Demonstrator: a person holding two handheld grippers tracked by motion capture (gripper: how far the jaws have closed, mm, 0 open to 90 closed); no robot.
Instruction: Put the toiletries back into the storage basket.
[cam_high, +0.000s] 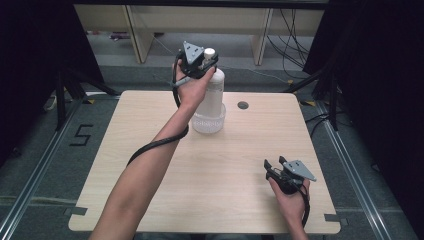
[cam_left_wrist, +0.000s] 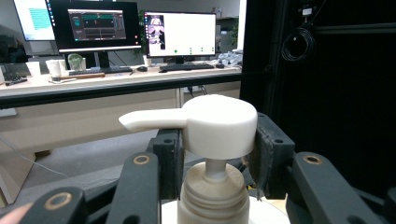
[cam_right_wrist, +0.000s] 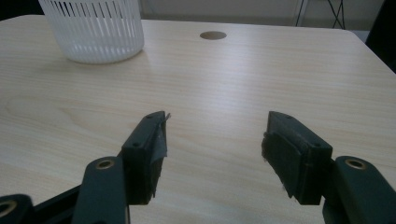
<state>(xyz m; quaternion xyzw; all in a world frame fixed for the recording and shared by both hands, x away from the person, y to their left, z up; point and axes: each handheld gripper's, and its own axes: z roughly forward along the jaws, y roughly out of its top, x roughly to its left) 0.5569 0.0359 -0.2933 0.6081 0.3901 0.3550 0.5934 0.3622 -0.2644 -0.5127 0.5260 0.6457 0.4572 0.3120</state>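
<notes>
We see the left gripper (cam_left_wrist: 217, 154) pinching the pump (cam_left_wrist: 205, 123) of a white bottle (cam_high: 212, 92), which stands in a basket (cam_high: 208, 123) (white, slatted) on the worktop (cam_high: 225, 165). The right gripper (cam_right_wrist: 212, 144) hovers spread, near the front edge.

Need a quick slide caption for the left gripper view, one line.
Left tool closed on the pump head of a white bottle, nozzle pointing left, desks and monitors behind.

A pale wooden table (cam_high: 210, 170) bears a white slatted basket (cam_high: 208, 123).
</notes>
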